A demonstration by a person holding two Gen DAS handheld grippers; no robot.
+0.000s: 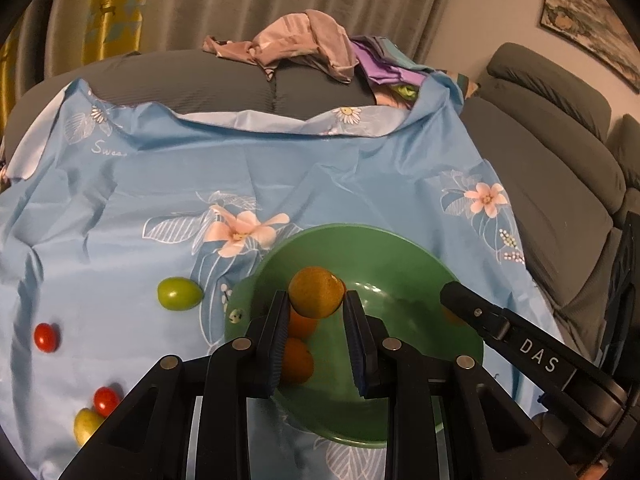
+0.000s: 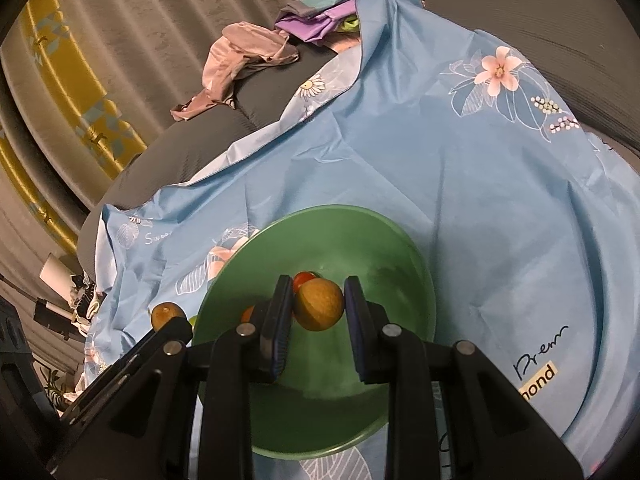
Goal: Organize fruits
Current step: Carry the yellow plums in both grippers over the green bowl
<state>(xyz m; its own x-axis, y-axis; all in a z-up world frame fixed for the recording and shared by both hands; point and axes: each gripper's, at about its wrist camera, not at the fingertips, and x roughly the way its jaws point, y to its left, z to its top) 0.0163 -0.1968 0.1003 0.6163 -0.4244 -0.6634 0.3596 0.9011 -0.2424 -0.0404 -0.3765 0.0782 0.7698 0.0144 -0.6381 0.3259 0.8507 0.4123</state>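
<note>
A green bowl (image 1: 400,264) sits on a blue floral cloth; it also shows in the right wrist view (image 2: 400,248). My left gripper (image 1: 316,300) is shut on a brown-yellow round fruit (image 1: 316,292) above the bowl. Two orange fruits (image 1: 298,360) lie in the bowl below it. My right gripper (image 2: 318,300) is shut on a similar brown-yellow fruit (image 2: 320,304) over the bowl, with a red tomato (image 2: 302,279) behind it. On the cloth lie a green fruit (image 1: 179,294), two red tomatoes (image 1: 45,337) and a yellow-green fruit (image 1: 86,424).
The right gripper's arm (image 1: 520,344) reaches over the bowl's right rim. The left gripper and its fruit (image 2: 166,314) show at the bowl's left. Crumpled clothes (image 1: 296,46) lie on the grey sofa back. Sofa cushions (image 1: 552,184) stand to the right.
</note>
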